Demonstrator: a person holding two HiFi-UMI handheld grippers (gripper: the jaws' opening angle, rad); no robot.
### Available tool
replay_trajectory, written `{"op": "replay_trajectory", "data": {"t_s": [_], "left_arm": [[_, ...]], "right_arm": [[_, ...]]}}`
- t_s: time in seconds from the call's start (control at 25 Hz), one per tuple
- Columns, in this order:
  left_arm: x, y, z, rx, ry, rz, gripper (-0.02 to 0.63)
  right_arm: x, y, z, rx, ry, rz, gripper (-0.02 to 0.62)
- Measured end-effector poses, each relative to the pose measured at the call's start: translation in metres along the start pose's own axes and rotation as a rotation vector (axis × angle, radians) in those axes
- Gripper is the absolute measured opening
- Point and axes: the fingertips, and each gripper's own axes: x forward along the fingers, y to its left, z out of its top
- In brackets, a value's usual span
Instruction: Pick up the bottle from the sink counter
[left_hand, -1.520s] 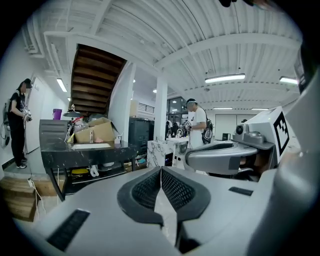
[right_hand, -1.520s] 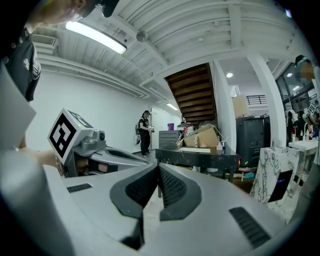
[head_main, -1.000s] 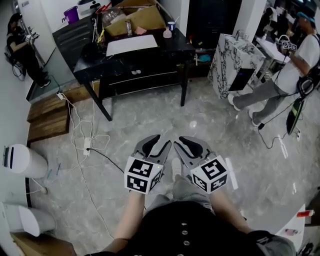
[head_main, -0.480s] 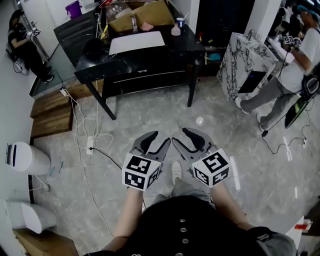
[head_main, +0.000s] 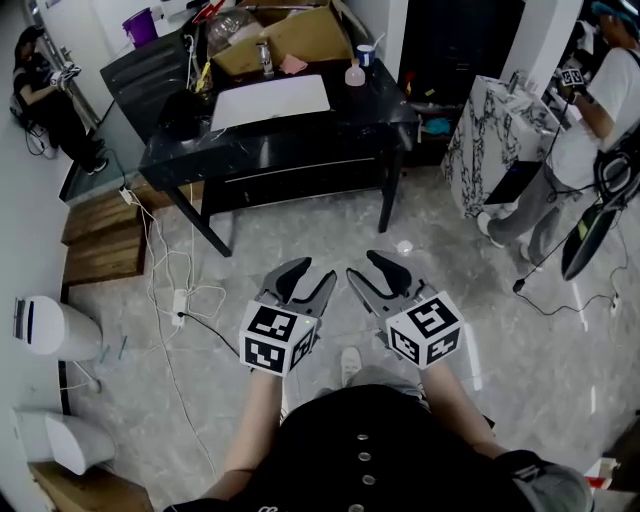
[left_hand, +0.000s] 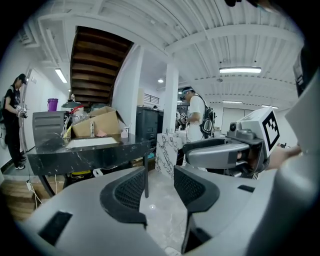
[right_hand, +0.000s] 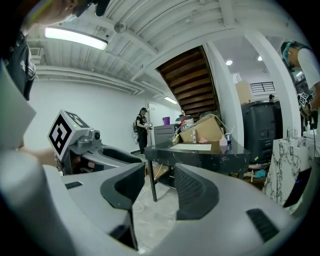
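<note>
A small pale pink bottle (head_main: 354, 74) stands near the right rear corner of the black sink counter (head_main: 300, 135), beside the white basin (head_main: 270, 101). The right gripper view shows the bottle (right_hand: 223, 141) far ahead on the counter. Both grippers hover side by side over the floor, well short of the counter. My left gripper (head_main: 305, 283) (left_hand: 160, 185) is open; its jaws have just been opening, with nothing between them. The right gripper (head_main: 372, 272) (right_hand: 159, 184) is open too; its jaws have also just been opening, and they hold nothing.
A cardboard box (head_main: 285, 35), a cup (head_main: 367, 52) and a metal tap (head_main: 265, 56) share the counter. A marble-patterned cabinet (head_main: 490, 130) stands to the right with a person (head_main: 590, 120) beside it. Cables (head_main: 170, 290), wooden steps (head_main: 100, 230) and white bins (head_main: 50, 325) lie on the left.
Both grippers have travelled forward toward the counter, which now sits lower and larger in the head view. Both pairs of jaws stand wider apart than a second ago.
</note>
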Motion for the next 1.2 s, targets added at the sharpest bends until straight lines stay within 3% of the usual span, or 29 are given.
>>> {"op": "replay_trajectory", "data": {"t_s": [0.4,0.72,1.2], "left_arm": [[0.076,0.027,0.031,0.005,-0.004,-0.013,0.176],[0.103,0.048,0.030,-0.002,0.033,-0.010,0.176],[0.188,0.087,0.043,-0.006,0.066,-0.109,0.176]], "right_arm": [[0.038,-0.075,0.016,-0.007,-0.008,0.002,0.168],[0.062,-0.101,0.006,0.032,0.012,0.003,0.168],[0.120,-0.165,0.010,0.041,0.060,-0.038,0.169]]}}
